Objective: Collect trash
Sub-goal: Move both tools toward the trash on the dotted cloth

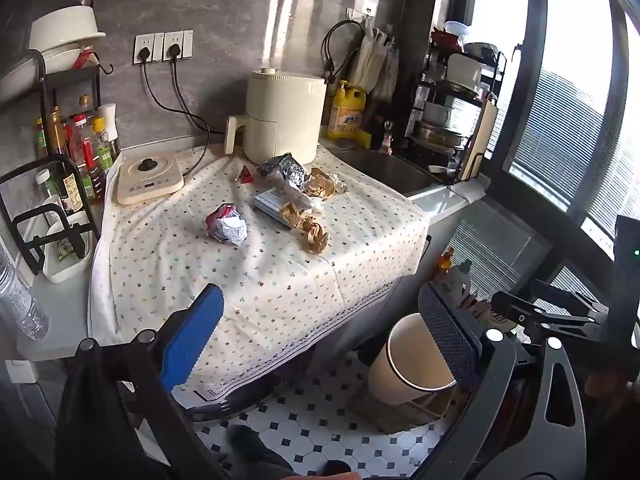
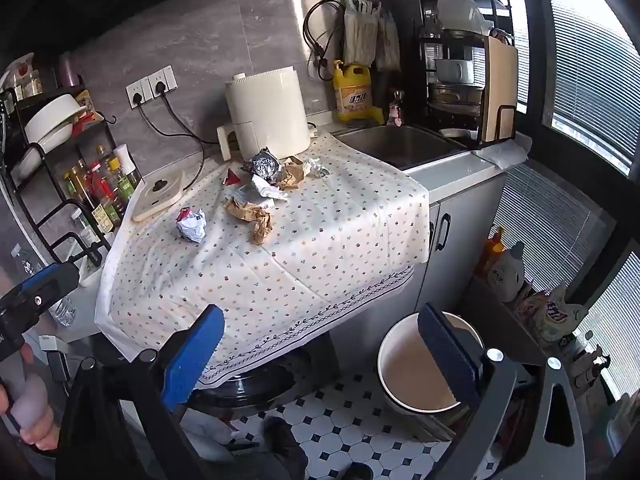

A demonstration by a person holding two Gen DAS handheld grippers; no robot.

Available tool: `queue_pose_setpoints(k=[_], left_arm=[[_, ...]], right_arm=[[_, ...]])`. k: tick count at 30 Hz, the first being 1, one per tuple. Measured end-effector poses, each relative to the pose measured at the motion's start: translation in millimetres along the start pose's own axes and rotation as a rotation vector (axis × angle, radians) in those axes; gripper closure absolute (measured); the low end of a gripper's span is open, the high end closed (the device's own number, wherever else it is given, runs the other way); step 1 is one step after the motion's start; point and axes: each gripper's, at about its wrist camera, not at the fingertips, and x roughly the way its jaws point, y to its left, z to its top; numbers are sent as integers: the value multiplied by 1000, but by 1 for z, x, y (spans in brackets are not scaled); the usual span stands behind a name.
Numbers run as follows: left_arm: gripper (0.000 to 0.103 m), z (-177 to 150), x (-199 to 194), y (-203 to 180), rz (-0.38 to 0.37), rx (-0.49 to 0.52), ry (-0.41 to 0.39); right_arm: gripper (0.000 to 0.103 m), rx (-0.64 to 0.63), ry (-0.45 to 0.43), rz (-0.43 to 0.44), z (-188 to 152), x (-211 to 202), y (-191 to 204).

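Left wrist view: left gripper (image 1: 320, 344) held wide apart, nothing held. White-red paper ball (image 1: 226, 229) seen ahead on dotted tablecloth (image 1: 280, 280), nearer than brown paper wads (image 1: 308, 228) and foil wad (image 1: 284, 168). Bin (image 1: 404, 364) seen on floor, right of cloth edge.

Right wrist view: right gripper (image 2: 320, 344) held wide apart, empty. Paper ball (image 2: 191, 226) lies ahead-left; left tool judged nearer. Open cloth left between. Bin (image 2: 416, 364) right below.

Crumpled brown paper (image 1: 310, 226), a silver foil wad (image 1: 285, 168) and a red-white wrapper ball (image 1: 227, 226) lie mid-frame; a white bin (image 2: 420, 364) stands lower right.
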Motion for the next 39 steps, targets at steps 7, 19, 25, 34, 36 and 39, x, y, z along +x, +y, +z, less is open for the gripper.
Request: queue_pose_setpoints(k=[7, 19, 25, 34, 36, 39], left_arm=[[6, 5, 3, 0, -7, 8, -7], [6, 7, 1, -18, 19, 4, -27], [6, 8, 2, -23, 20, 3, -30], [6, 9, 4, -25, 19, 3, -30], [6, 9, 4, -26, 23, -3, -31], [6, 11, 6, -26, 23, -8, -30]], right_arm=[[8, 17, -4, -2, 4, 0, -11], [8, 12, -8, -4, 7, 1, -19], [8, 14, -8, -3, 9, 3, -24], [8, 16, -17, 0, 11, 0, -29], [8, 19, -15, -4, 11, 0, -30], [8, 33, -10, -3, 12, 1, -35]])
